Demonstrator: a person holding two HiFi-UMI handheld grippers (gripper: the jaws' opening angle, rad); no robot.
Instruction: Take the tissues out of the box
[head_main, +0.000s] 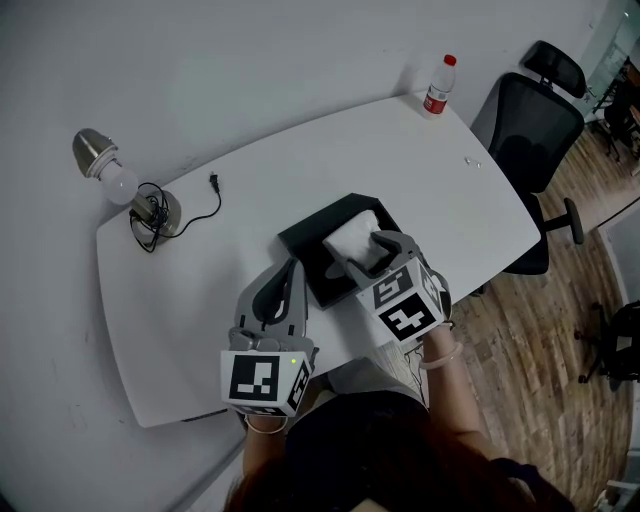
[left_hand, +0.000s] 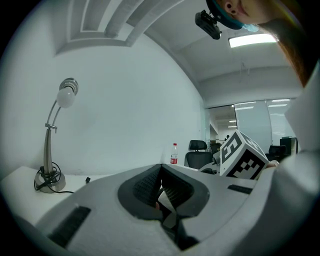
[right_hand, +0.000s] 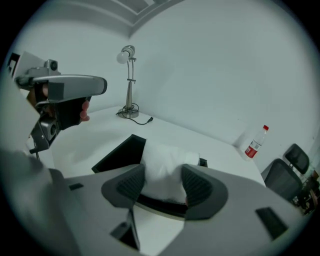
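The right tongs (right_hand: 165, 182) are closed on the tissues (right_hand: 162, 160). Their two pads stand wide apart because a thick white bundle fills the space between them and presses against both. The bundle rises a little out of the black box (head_main: 312, 240), which lies on the white tabletop (head_main: 200, 310) just under and ahead of these tongs. The lower part of the bundle seems to sit inside the box. The left tongs (left_hand: 161, 186) are shut with nothing between the pads. They hang just beside the box, at its corner nearest to them, and as far as the head view shows they do not touch it.

The step in hand appears to be lifting the bundle out of the box. To do it well, the right tongs should probably go straight up without tilting, so that the sheets do not rub on the walls. The pressure should be firm and even, because loose sheets at the bottom of the bundle may slip out and fall back. The box looks light and could rise or slide together with the tissues. The left tongs are near enough to press down on the rim on their side and hold it. The bundle should be carried aside only when it is clear of the walls.
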